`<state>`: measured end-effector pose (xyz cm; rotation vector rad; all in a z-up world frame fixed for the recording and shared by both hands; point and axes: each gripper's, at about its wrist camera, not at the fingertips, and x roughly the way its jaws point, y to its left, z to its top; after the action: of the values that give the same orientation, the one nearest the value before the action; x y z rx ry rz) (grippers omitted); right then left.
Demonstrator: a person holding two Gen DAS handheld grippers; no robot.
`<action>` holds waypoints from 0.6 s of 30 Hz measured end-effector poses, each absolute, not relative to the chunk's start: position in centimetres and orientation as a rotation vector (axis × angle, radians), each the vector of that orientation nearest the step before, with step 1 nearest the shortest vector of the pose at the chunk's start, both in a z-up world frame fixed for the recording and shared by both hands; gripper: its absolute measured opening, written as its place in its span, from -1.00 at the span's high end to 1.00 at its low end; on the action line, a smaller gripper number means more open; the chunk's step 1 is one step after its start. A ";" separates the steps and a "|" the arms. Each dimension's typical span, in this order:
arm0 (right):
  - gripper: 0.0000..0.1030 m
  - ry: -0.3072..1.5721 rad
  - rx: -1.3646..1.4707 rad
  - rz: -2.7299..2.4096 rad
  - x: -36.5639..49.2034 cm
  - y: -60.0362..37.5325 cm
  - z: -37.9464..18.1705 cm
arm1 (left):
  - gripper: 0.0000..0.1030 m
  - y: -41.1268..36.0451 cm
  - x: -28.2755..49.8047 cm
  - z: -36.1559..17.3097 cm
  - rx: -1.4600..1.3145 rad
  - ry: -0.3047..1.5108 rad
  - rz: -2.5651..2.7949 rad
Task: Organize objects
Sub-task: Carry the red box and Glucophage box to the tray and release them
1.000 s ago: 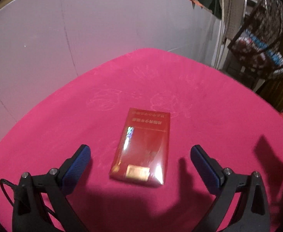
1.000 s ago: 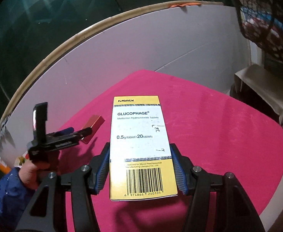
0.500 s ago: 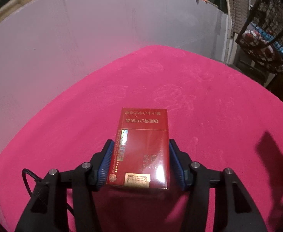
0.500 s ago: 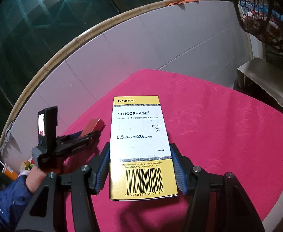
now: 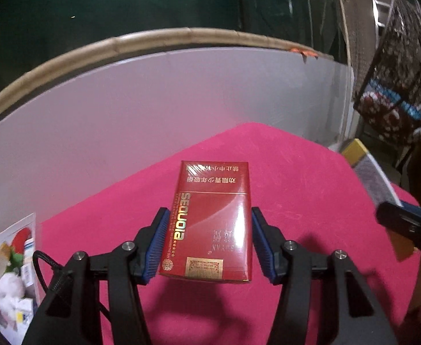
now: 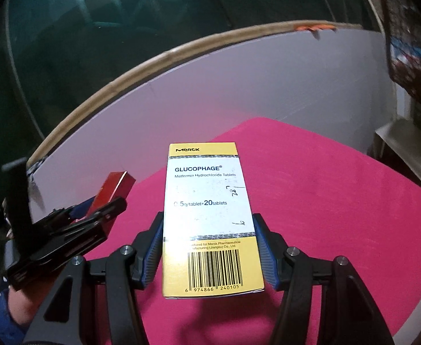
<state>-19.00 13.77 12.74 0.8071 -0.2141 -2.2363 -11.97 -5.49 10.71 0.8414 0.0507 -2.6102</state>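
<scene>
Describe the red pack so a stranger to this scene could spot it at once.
Look above the pink tablecloth in front of the curved grey board. There the left tool holds the red pack off the cloth, between its blue pads. Unlike the yellow-and-white Glucophage box in the right tool, it is glossy red, cellophane-wrapped, with "SEQUOIA" along one edge.
</scene>
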 end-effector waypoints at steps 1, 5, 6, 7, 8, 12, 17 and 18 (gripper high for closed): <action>-0.21 -0.203 0.796 -2.236 -18.6 13.2 13.0 | -0.06 -6.0 -10.9 11.1 0.827 0.063 -2.601; -0.21 -0.153 0.749 -2.237 -16.8 10.5 14.2 | -0.06 -7.7 -7.5 11.9 0.786 0.100 -2.565; -0.21 -0.123 0.731 -2.244 -16.1 9.5 14.5 | -0.06 -8.2 -6.7 12.0 0.778 0.113 -2.556; -0.21 -0.100 0.718 -2.246 -15.6 8.8 14.7 | -0.06 -8.8 -5.9 12.2 0.768 0.130 -2.541; -0.21 -0.081 0.706 -2.240 -15.1 8.0 15.0 | -0.06 -9.4 -5.1 12.4 0.759 0.143 -2.529; -0.21 -0.032 0.676 -2.188 -12.9 4.3 16.1 | -0.06 -12.3 -2.1 13.0 0.721 0.179 -2.474; -0.21 0.017 0.657 -2.121 -10.4 0.0 17.2 | -0.06 -15.5 1.8 14.4 0.660 0.198 -2.416; -0.21 0.029 0.652 -2.106 -9.8 -1.0 17.5 | -0.06 -16.4 2.8 14.7 0.646 0.202 -2.400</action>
<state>-9.85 -0.99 17.49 0.6519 0.0294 -2.1059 2.82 -16.41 14.72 0.6464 0.2018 -2.4005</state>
